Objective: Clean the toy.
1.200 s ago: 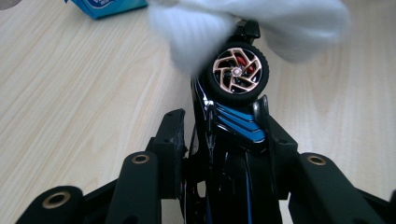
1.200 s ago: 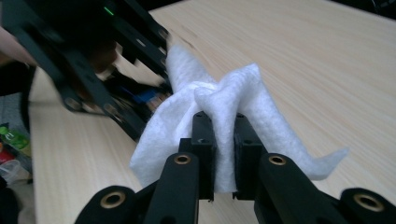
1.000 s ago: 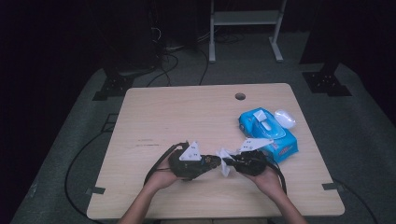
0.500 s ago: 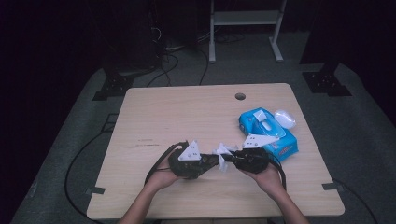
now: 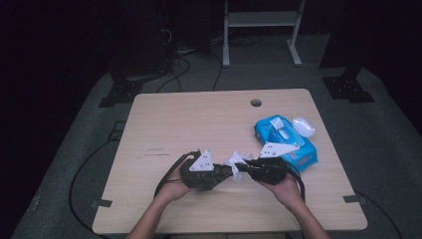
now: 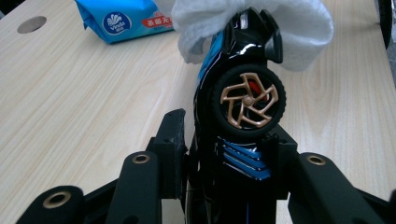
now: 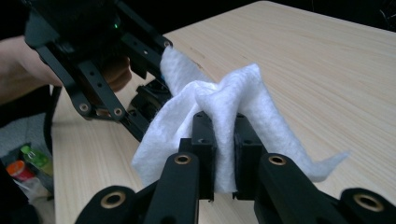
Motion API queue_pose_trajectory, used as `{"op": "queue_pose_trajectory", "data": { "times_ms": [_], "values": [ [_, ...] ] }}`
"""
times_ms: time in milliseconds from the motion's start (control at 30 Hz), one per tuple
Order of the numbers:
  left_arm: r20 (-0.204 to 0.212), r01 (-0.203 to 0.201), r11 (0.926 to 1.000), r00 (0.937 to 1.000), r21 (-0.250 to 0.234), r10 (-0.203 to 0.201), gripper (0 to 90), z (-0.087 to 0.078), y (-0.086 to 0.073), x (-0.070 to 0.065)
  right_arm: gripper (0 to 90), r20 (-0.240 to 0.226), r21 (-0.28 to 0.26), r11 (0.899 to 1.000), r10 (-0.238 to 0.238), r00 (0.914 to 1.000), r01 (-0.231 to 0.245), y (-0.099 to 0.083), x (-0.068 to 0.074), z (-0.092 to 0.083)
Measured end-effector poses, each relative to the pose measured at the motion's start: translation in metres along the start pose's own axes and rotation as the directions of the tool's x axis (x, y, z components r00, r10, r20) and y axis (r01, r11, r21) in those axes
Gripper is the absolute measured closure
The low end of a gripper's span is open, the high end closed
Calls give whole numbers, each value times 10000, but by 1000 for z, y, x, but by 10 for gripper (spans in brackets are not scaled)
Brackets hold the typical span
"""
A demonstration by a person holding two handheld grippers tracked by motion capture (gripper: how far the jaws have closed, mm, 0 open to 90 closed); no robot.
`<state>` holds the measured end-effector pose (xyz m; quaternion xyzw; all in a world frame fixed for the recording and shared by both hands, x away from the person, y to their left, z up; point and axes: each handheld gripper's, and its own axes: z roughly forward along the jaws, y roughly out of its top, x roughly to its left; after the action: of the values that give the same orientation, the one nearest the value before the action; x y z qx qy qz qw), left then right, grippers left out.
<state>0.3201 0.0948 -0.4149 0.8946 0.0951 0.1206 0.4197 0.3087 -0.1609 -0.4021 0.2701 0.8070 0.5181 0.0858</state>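
We counted one toy car (image 6: 243, 100), clamped in our left gripper (image 6: 226, 154), and one white wipe (image 7: 224, 112), pinched tight in our right gripper (image 7: 219, 154) and draped over the car's nose, just left of one blue wipe pack (image 5: 283, 142).

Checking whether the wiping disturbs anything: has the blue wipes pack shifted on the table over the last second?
No. The blue wipes pack lies in the same spot below and right of the table's round hole, as before.
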Motion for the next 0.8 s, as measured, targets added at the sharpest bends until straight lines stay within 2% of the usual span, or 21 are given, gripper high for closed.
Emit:
{"op": "queue_pose_trajectory", "data": {
  "times_ms": [100, 167, 233, 367, 467, 533, 600, 733, 800],
  "values": [
    [-24, -59, 9999, 10000, 83, 59, 585, -1, -1, 0, 815, 5, 237, 9996, 141, 9999, -141, -7, -5, 4],
    [69, 70, 10000, 10000, -5, -69, 585, -1, -2, 0, 815, 72, 562, 9982, 209, 9998, -212, -13, -8, 7],
    [-3, 24, 10000, 10000, 36, -24, 585, 0, -2, 0, 815, 13, 480, 9985, 254, 9997, -254, -12, -8, 7],
    [54, 51, 9999, 10000, -99, -50, 585, -1, -2, 1, 816, -216, -57, 10000, 69, 9997, -70, -2, -4, -1],
    [85, 234, 9988, 9997, -433, -231, 585, -4, -1, 1, 816, -123, 93, 9998, 187, 9997, -186, -8, -7, 1],
    [111, 228, 9988, 9997, -440, -224, 585, -6, 0, 2, 816, -77, 355, 9987, 363, 9993, -360, -15, -11, 6],
    [98, 265, 9986, 9996, -457, -261, 585, -5, -1, 2, 816, -115, 395, 9982, 453, 9989, -448, -16, -12, 7],
    [94, 228, 9992, 9997, -324, -225, 585, -2, -2, 2, 816, -412, -250, 9987, 431, 9982, -442, -4, -7, -2],
    [134, 275, 9987, 9995, -428, -270, 585, -2, -2, 2, 817, -386, -285, 9991, 310, 9988, -321, -3, -6, -3]
  ]
}}
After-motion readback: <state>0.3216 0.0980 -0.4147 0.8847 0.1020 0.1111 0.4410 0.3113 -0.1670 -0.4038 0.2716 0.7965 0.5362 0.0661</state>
